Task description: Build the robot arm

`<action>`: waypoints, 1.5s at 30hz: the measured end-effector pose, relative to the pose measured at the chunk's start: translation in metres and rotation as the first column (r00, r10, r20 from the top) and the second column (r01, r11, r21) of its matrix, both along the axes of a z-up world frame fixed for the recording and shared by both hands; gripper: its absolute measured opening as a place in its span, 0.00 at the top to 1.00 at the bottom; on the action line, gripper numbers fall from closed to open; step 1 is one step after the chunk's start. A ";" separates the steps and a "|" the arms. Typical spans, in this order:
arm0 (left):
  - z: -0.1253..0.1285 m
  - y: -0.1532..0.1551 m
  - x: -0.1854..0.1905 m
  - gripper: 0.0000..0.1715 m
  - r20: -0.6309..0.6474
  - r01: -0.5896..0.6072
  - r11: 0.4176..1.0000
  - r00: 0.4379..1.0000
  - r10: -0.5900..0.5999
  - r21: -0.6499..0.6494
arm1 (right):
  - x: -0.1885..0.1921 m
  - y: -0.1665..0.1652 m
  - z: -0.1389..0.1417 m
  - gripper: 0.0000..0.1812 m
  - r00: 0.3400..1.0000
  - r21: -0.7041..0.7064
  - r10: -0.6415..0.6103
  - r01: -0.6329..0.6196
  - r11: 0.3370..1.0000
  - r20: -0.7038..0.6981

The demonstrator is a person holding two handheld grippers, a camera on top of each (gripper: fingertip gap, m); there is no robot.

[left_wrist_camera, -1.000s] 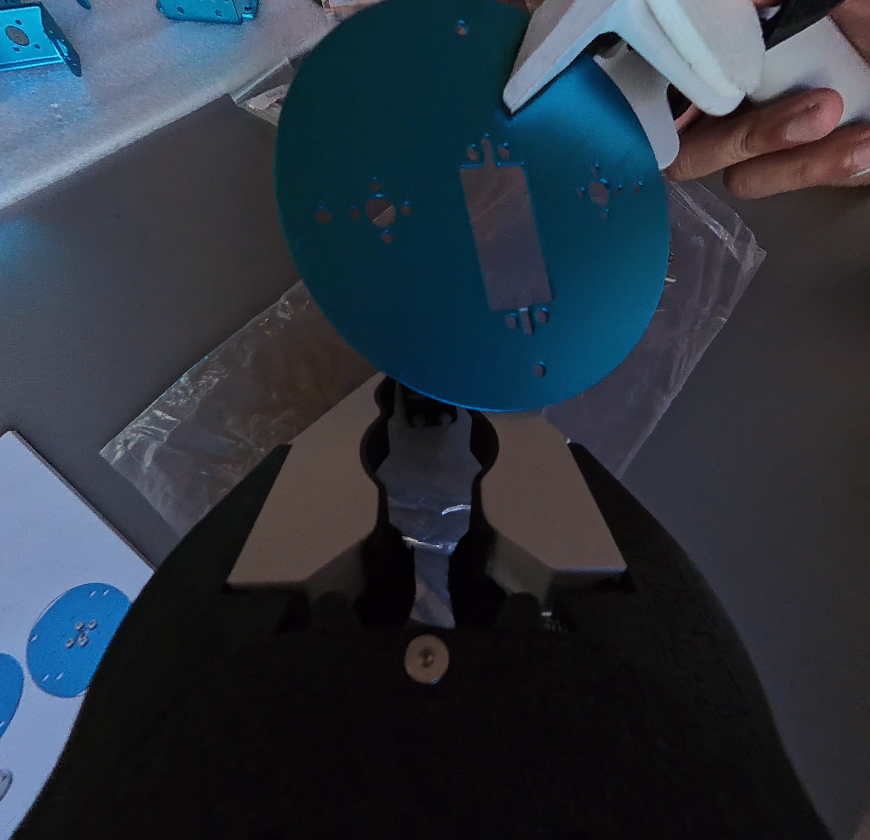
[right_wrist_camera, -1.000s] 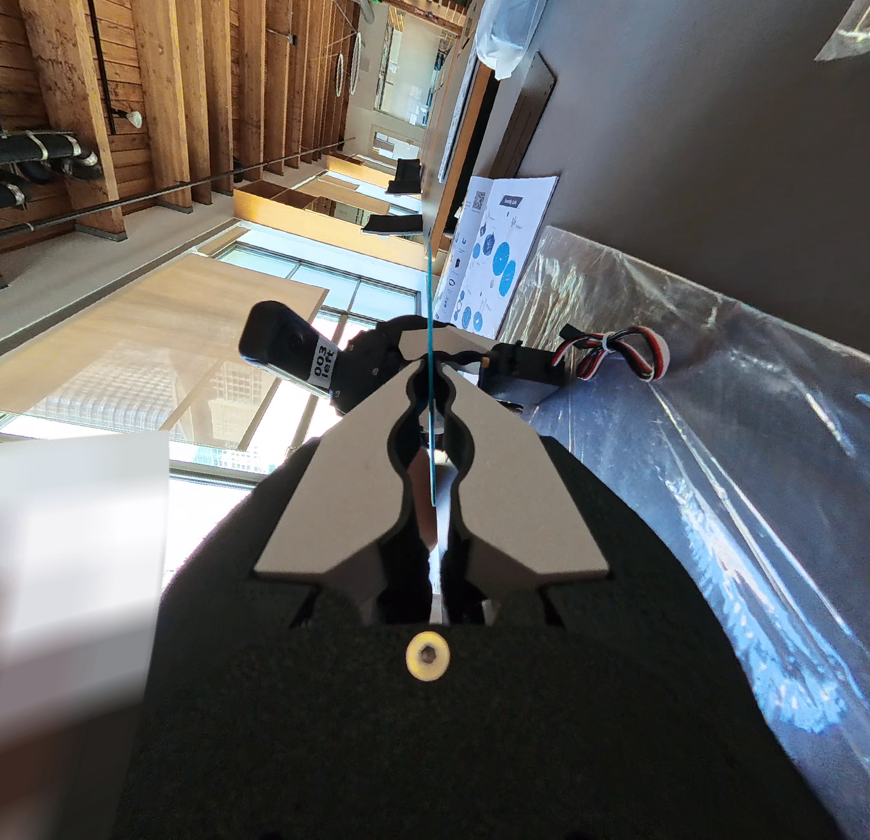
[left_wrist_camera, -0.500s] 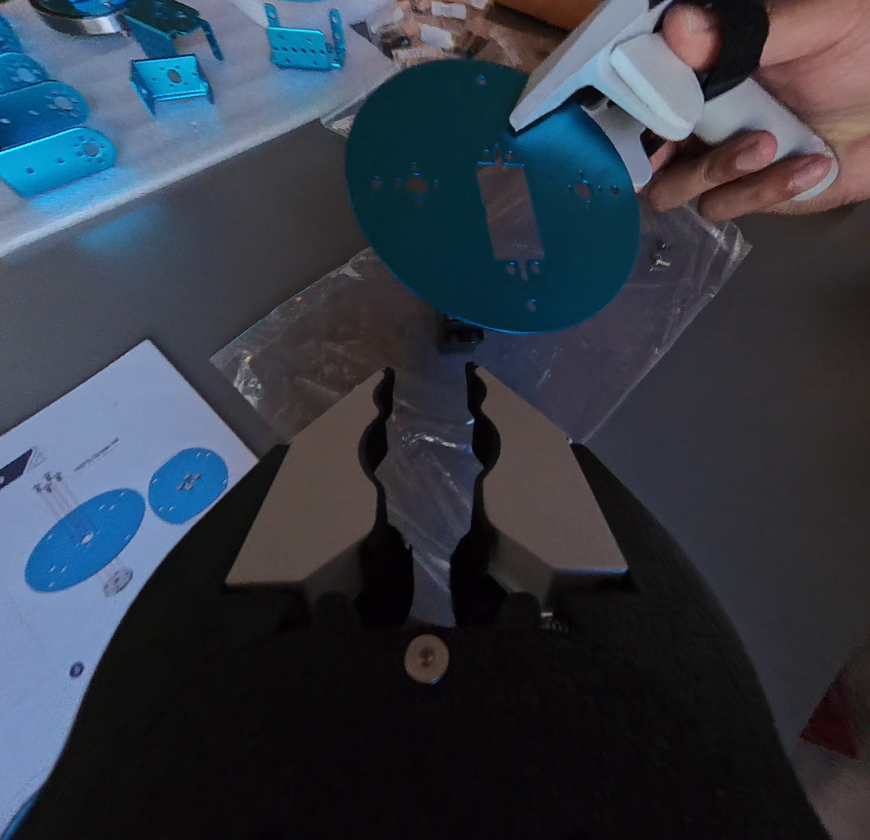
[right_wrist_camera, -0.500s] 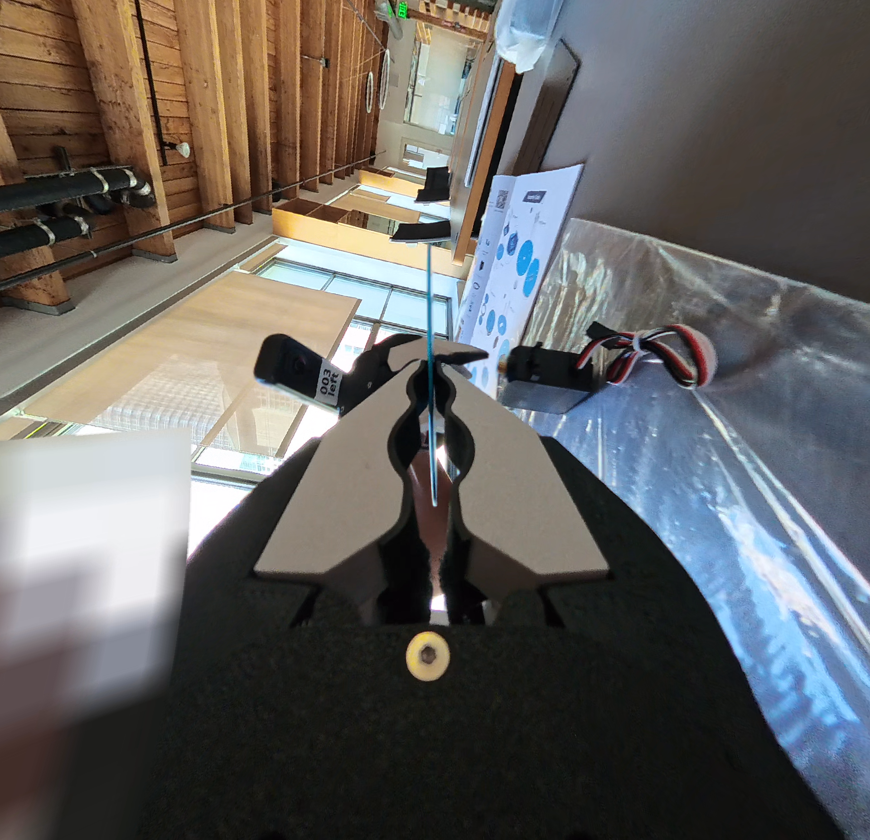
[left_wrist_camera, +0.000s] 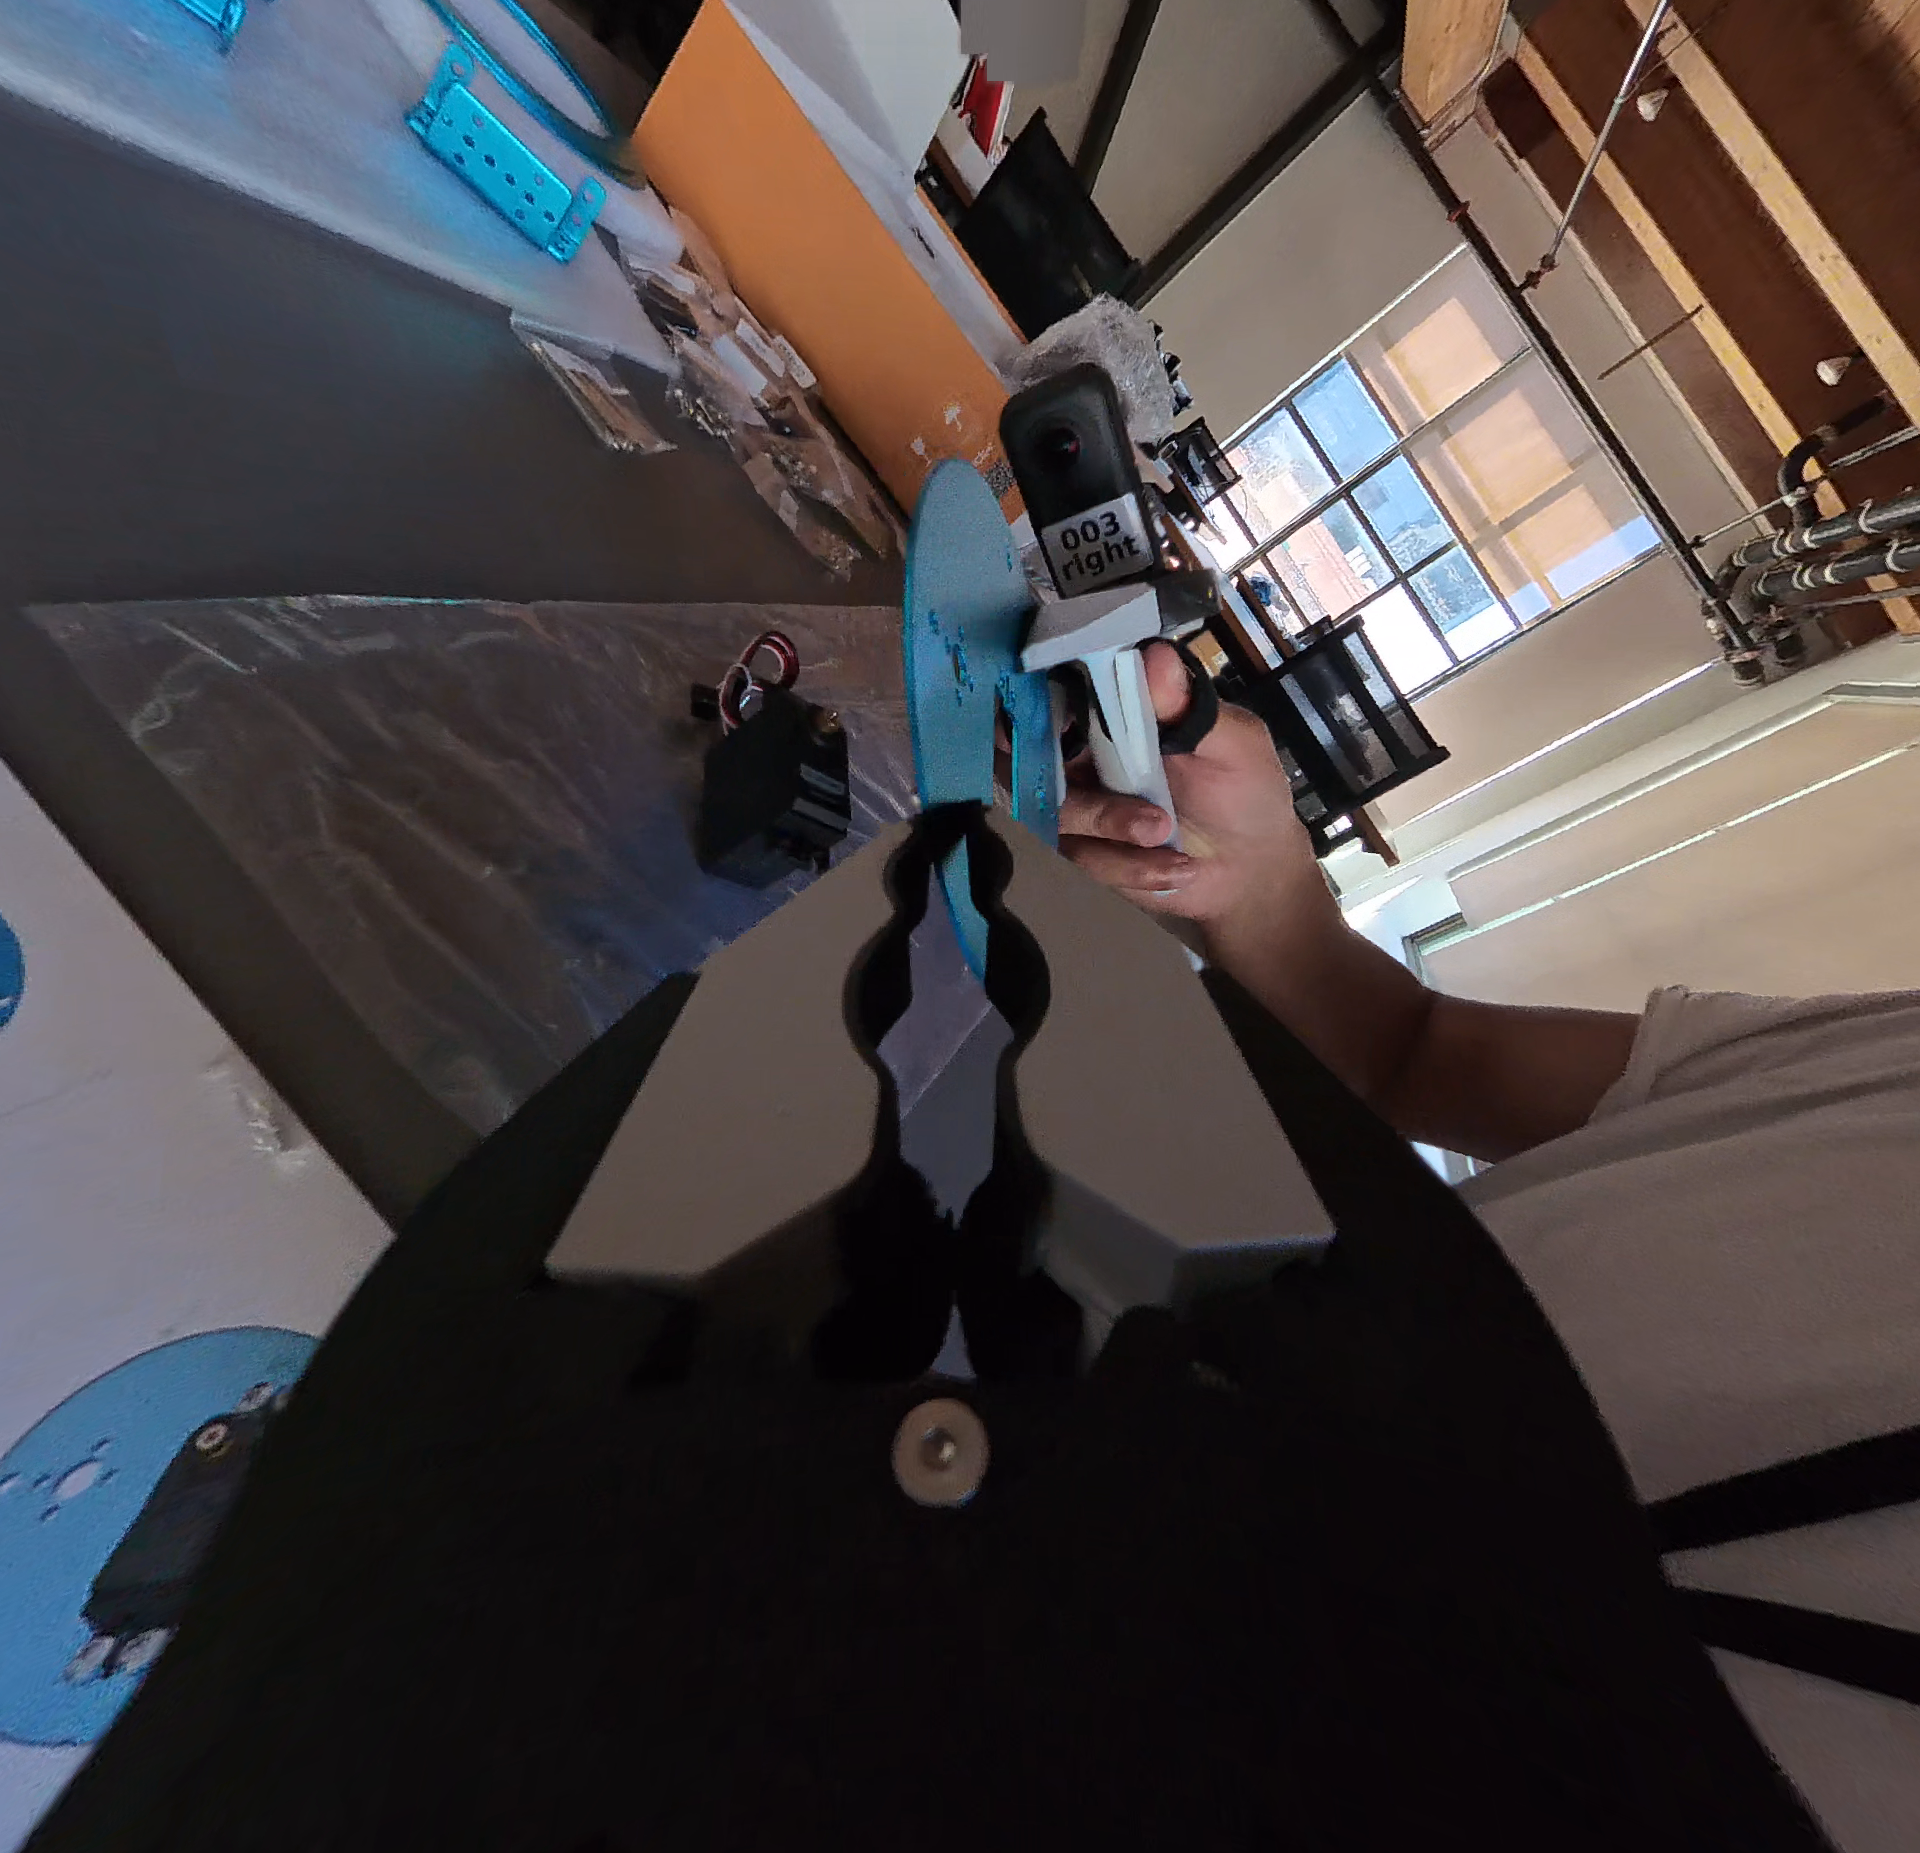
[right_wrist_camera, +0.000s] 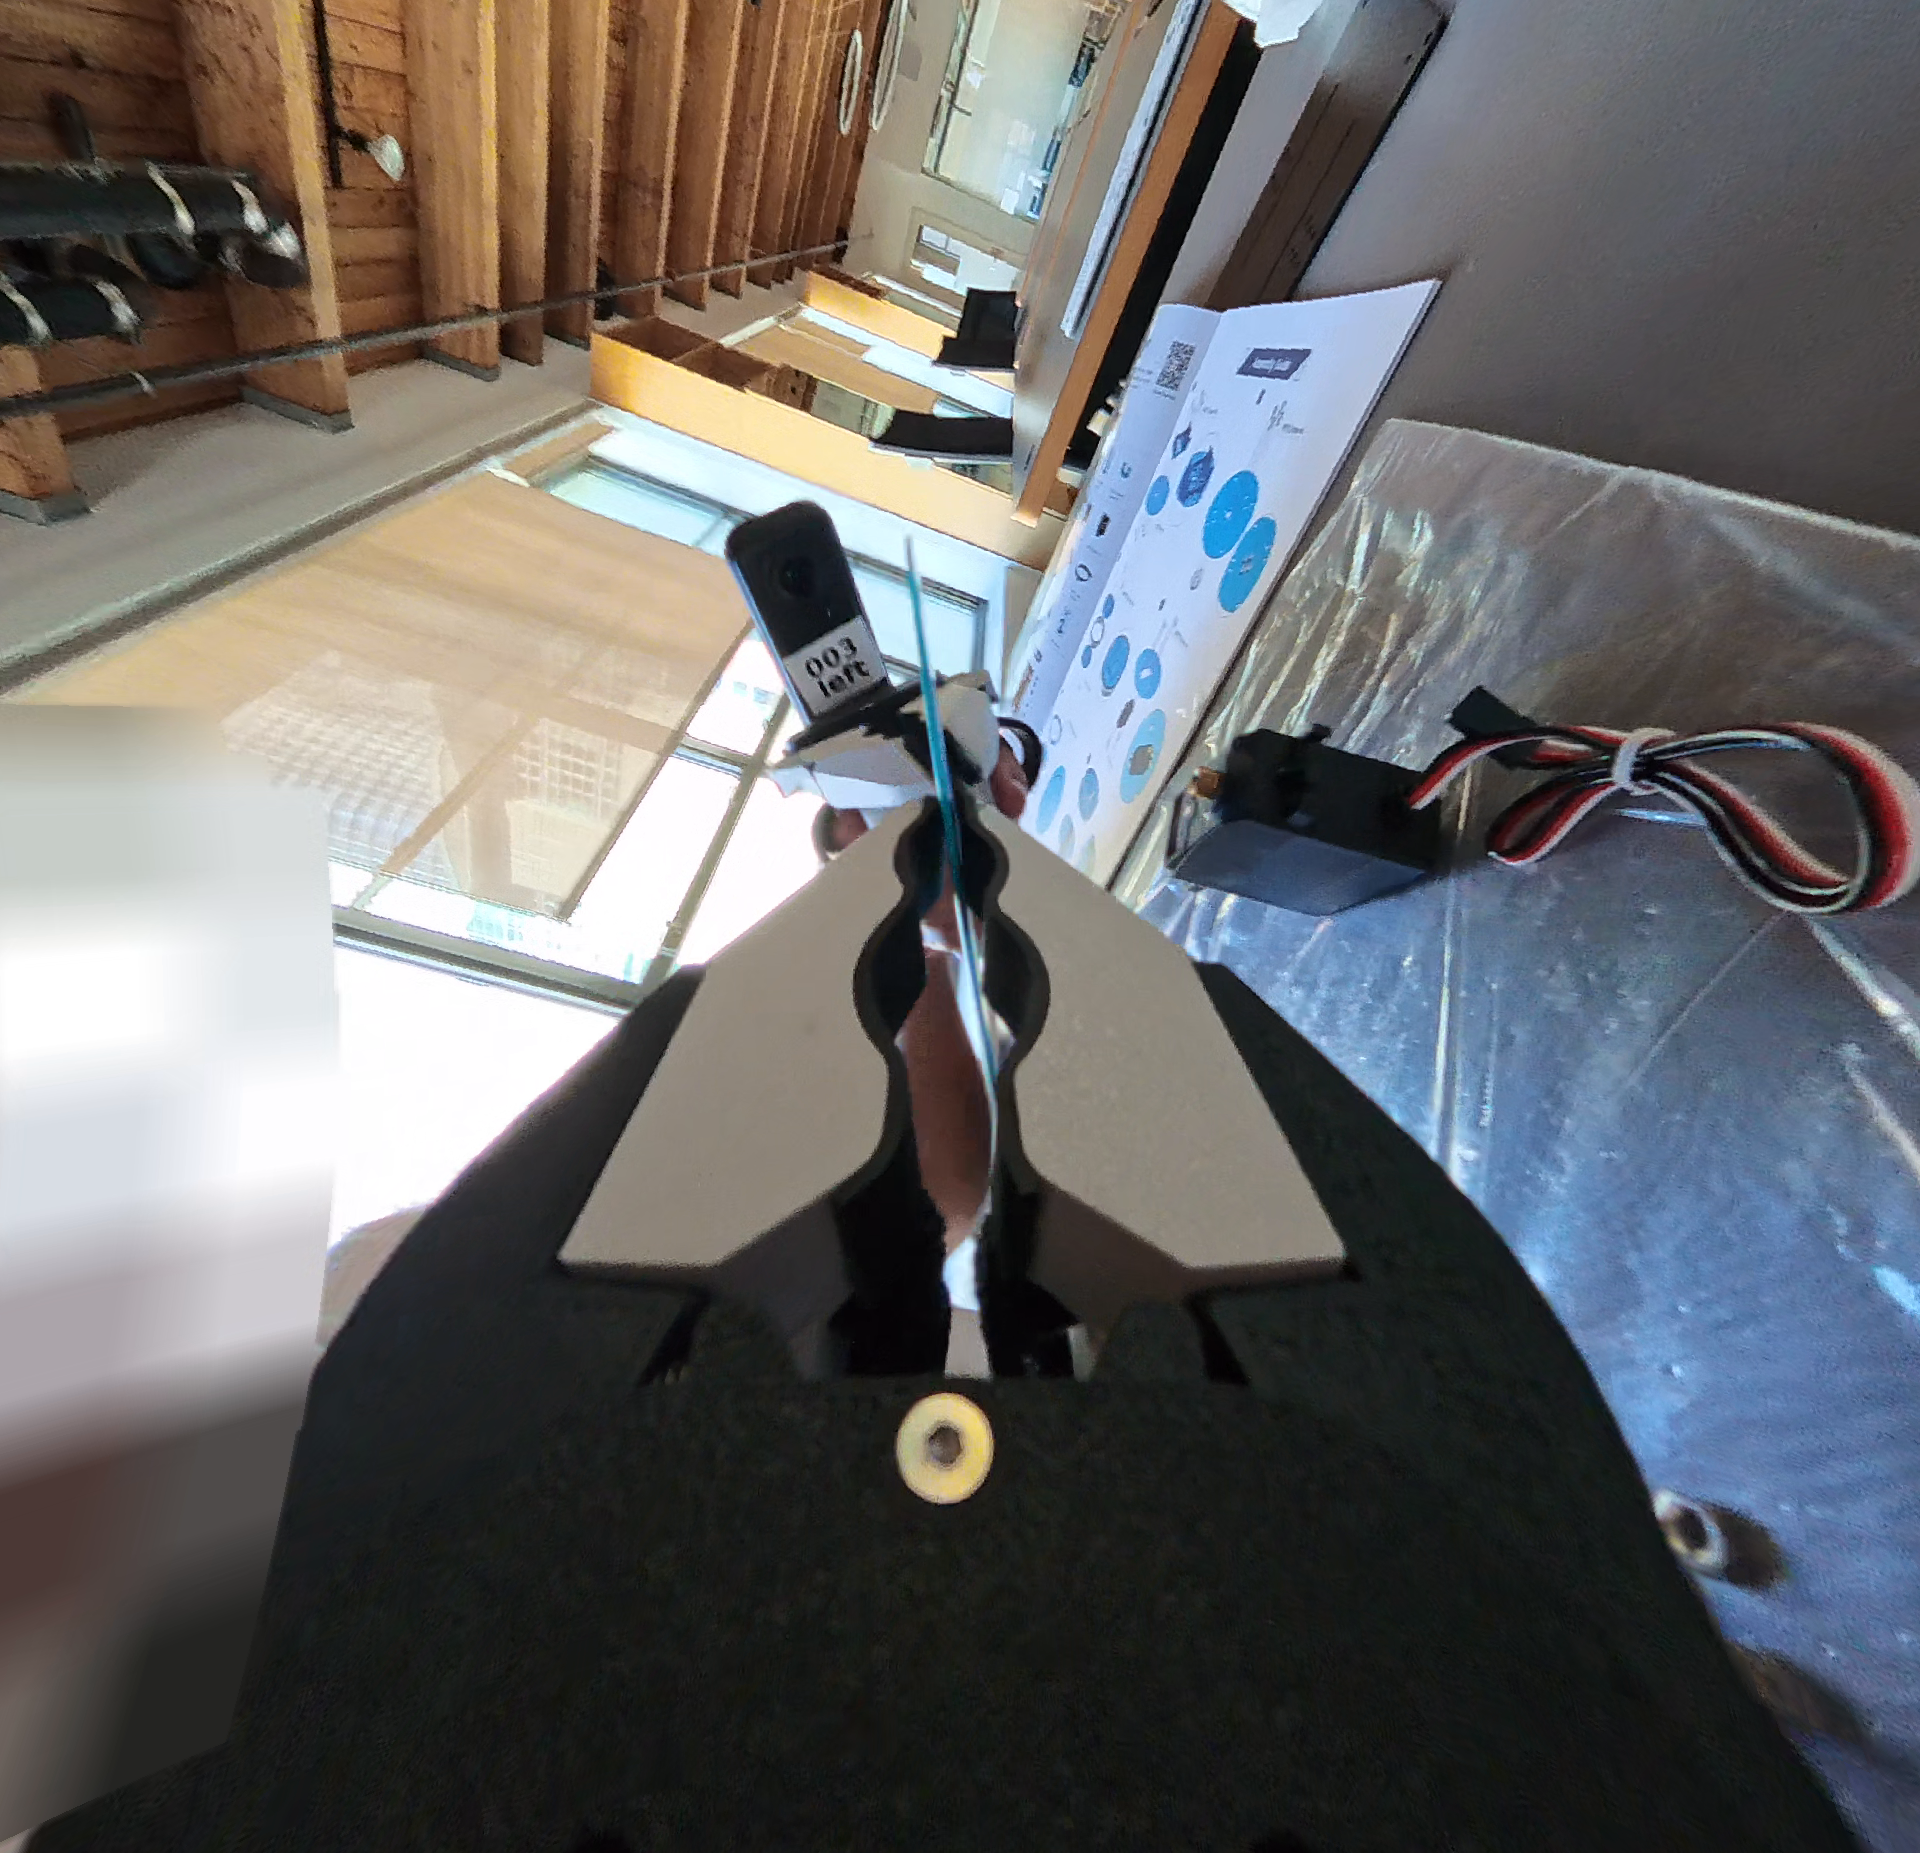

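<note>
A round blue metal disc (left_wrist_camera: 951, 660) with a rectangular cut-out and small holes is held in the air, upright, between both grippers. My left gripper (left_wrist_camera: 951, 832) is shut on its near edge. My right gripper (right_wrist_camera: 951, 827) is shut on the opposite edge, where the disc shows edge-on as a thin teal line (right_wrist_camera: 938, 754). Each gripper shows in the other's view: the right (left_wrist_camera: 1029, 650), with a hand on it, and the left (right_wrist_camera: 894, 754). A black servo (left_wrist_camera: 774, 785) with a red, white and black cable (right_wrist_camera: 1662, 816) lies below on a clear plastic bag (right_wrist_camera: 1558, 1076).
A white instruction sheet (right_wrist_camera: 1195, 577) with blue disc drawings lies beside the bag on the dark table (left_wrist_camera: 260, 401). Blue metal brackets (left_wrist_camera: 509, 172) rest on a white pad at the far side, next to an orange box (left_wrist_camera: 831, 245). A small nut (right_wrist_camera: 1694, 1554) lies on the bag. The gap from one gripper's tips to the other's is roughly 7 cm.
My left gripper, open and apart from the disc before, has swung round, come up to it and closed on its edge. The right gripper has kept its hold.
</note>
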State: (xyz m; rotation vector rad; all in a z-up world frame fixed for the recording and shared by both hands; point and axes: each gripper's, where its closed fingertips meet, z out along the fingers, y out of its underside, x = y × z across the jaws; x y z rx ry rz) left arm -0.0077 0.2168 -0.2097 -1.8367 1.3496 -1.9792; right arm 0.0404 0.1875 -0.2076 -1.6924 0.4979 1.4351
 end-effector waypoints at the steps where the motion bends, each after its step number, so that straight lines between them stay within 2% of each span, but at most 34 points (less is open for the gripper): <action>1: 0.002 -0.002 0.000 0.98 0.000 0.019 1.000 1.000 -0.019 -0.019 | 0.000 -0.001 -0.002 0.97 0.999 0.000 0.010 -0.010 1.000 0.046; 4: 0.003 -0.006 0.003 1.00 -0.031 0.060 0.997 0.998 -0.062 -0.037 | 0.006 -0.004 -0.014 0.94 0.971 -0.019 0.033 -0.030 0.999 0.236; 6: 0.006 -0.004 0.008 1.00 -0.046 0.076 0.993 0.996 -0.080 -0.091 | 0.009 -0.005 -0.015 0.94 0.960 -0.015 0.048 -0.046 0.999 0.275; 10: 0.012 0.004 0.018 1.00 -0.047 0.095 0.969 0.993 -0.109 -0.230 | 0.020 -0.005 -0.005 0.96 0.975 0.023 0.036 -0.042 0.999 0.219; 14: 0.010 0.011 0.025 1.00 -0.053 0.095 0.942 0.992 -0.118 -0.322 | 0.031 -0.010 0.003 1.00 0.994 0.045 0.057 -0.061 0.997 0.089; 17: -0.009 0.008 0.025 0.99 -0.127 0.097 0.966 0.983 -0.130 -0.240 | 0.031 -0.014 -0.008 1.00 0.993 -0.022 0.096 -0.095 0.995 0.066; 20: -0.031 0.017 0.029 0.94 -0.209 0.034 0.999 0.977 -0.037 -0.019 | 0.028 -0.013 -0.025 1.00 0.990 -0.108 0.107 -0.097 0.989 0.089; 24: -0.034 0.020 0.033 0.93 -0.225 0.035 0.995 0.974 -0.013 0.095 | 0.029 -0.013 -0.030 1.00 0.995 -0.149 0.101 -0.099 0.984 0.008; 31: -0.050 0.018 0.036 0.93 -0.293 0.062 0.996 0.955 -0.040 0.066 | 0.038 -0.012 -0.043 1.00 0.997 -0.201 0.072 -0.073 0.977 -0.013; 39: -0.055 0.017 0.033 0.94 -0.305 0.064 0.996 0.952 -0.042 0.060 | 0.041 -0.007 -0.053 0.99 0.998 -0.233 0.050 -0.059 0.971 -0.045; 45: -0.060 0.021 0.036 0.93 -0.323 0.055 0.996 0.946 -0.031 0.065 | 0.044 -0.008 -0.061 0.98 0.999 -0.271 0.036 -0.026 0.962 0.032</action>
